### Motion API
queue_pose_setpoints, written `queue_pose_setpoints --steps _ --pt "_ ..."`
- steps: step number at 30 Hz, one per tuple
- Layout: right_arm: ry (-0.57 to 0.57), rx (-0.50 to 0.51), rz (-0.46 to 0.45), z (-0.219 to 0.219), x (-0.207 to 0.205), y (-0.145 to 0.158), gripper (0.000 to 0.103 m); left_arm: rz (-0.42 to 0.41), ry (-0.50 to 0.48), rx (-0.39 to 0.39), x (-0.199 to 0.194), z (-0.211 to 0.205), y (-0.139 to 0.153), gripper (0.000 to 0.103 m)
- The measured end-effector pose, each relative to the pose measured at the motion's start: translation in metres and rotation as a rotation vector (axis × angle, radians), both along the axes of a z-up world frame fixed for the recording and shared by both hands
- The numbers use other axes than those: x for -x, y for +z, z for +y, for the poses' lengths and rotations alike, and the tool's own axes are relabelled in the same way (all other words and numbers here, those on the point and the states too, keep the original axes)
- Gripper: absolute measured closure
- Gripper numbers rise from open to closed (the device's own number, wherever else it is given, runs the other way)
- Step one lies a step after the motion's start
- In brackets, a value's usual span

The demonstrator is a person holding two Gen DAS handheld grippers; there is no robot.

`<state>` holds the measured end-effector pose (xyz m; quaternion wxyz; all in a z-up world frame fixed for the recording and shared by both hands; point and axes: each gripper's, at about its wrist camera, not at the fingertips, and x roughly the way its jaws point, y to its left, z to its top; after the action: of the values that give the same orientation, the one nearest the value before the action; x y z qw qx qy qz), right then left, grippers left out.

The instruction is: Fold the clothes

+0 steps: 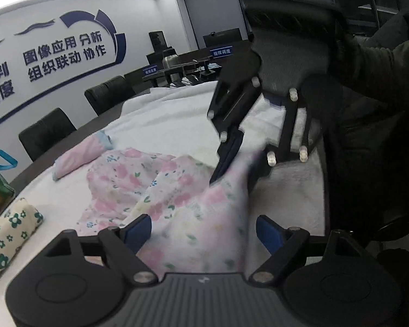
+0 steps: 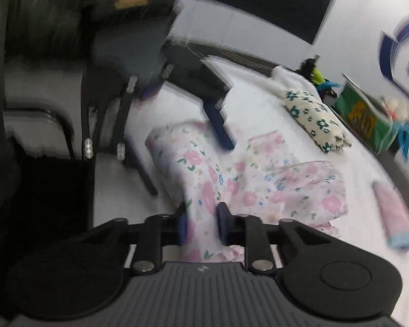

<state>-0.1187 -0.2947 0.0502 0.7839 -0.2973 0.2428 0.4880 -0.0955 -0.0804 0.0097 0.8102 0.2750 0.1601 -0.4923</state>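
A pink floral garment [image 1: 161, 190] lies rumpled on the white cloth-covered table [image 1: 166, 120]. My left gripper [image 1: 204, 233] is open, its blue pads on either side of a raised part of the garment without closing on it. My right gripper [image 1: 233, 174] shows ahead in the left wrist view, shut on a lifted edge of the garment. In the right wrist view my right gripper [image 2: 201, 224] pinches the floral garment [image 2: 204, 179], which hangs up from the table. My left gripper [image 2: 188, 160] shows there open, over the garment's far part.
A folded cream cloth with green flowers [image 1: 8, 231] [image 2: 316, 120] and a rolled pink piece with blue trim [image 1: 79, 155] [image 2: 395, 218] lie on the table. A green bag [image 2: 365, 114] stands at the table's side. Black chairs [image 1: 46, 133] line the far edge.
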Motion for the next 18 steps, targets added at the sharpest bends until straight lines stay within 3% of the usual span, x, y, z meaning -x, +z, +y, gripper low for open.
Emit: queue_pose_setpoints --steps 5,7,9,10,11,12,14,18 --pt "-0.023 -0.192 0.164 -0.022 -0.018 0.02 0.084 -0.113 0.09 -0.004 -0.007 -0.012 -0.014 0.022" --pt "-0.015 -0.223 0.192 -0.024 -0.017 0.022 0.084 -0.063 0.082 -0.013 -0.015 -0.014 -0.016 0.035" --pt "-0.025 -0.219 0.179 -0.025 -0.013 0.022 0.079 0.001 0.076 0.004 -0.024 -0.011 -0.014 0.057" --pt "-0.031 -0.217 0.173 -0.025 -0.011 0.023 0.075 0.033 0.076 0.015 -0.029 -0.009 -0.013 0.058" --pt "-0.033 -0.231 0.151 -0.03 -0.006 0.024 0.057 0.065 0.075 0.025 -0.034 -0.008 -0.012 0.061" --pt "-0.033 -0.242 0.123 -0.034 -0.001 0.026 0.027 0.097 0.074 0.036 -0.039 -0.006 -0.011 0.061" --pt "-0.038 -0.208 -0.01 -0.035 0.012 0.017 0.002 0.163 0.073 0.061 -0.049 -0.002 -0.01 0.061" --pt "-0.044 -0.089 -0.246 -0.028 0.03 -0.005 0.002 0.253 0.06 0.105 -0.062 0.004 -0.005 0.061"
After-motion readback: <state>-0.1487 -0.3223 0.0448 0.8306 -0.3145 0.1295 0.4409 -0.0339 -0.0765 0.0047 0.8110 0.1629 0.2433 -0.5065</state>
